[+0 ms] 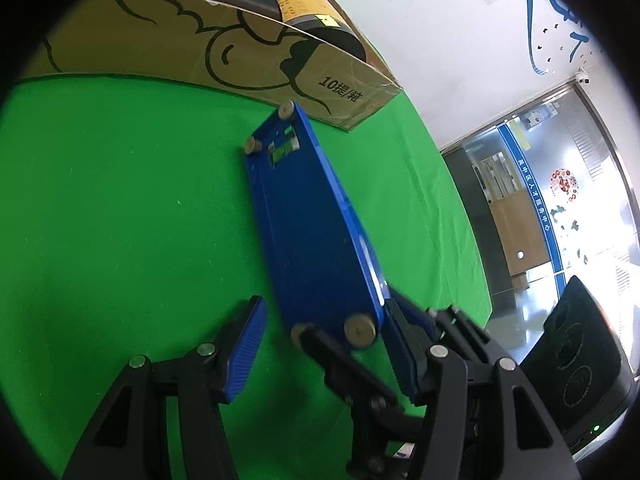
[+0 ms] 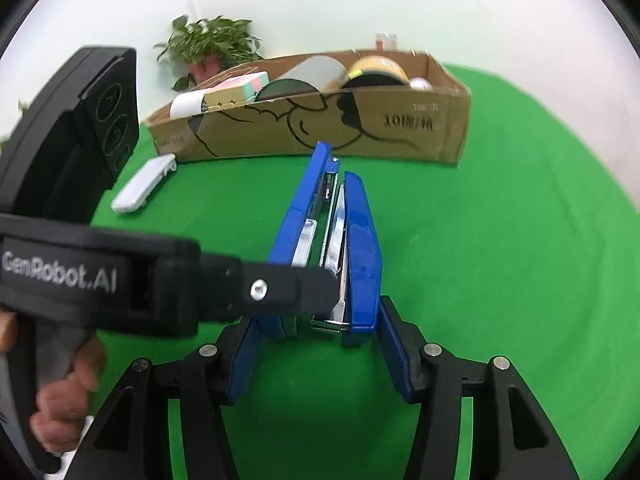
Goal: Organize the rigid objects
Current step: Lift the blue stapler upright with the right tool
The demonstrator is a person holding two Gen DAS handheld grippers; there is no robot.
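lengthwise, blue stapler (image 2: 320,240) (on edge) points toward cardboard box (image 2: 400,128); 2 grippers beside.

One stapler (image 2: 328,240), one box (image 2: 320,120)

The large blue metal stapler (image 2: 324,240) lies on the green cloth-covered table (image 2: 480,280), in front of the long brown cardboard box (image 2: 360,120), its far end near the box's front wall. Inside the box lie rolls of tape (image 2: 376,70) and a stack of pastel blocks (image 2: 240,86). A small flat grey case (image 2: 142,188) lies on the table left of the stapler, by the box's left end, and a leafy potted plant (image 2: 208,46) stands behind the box.
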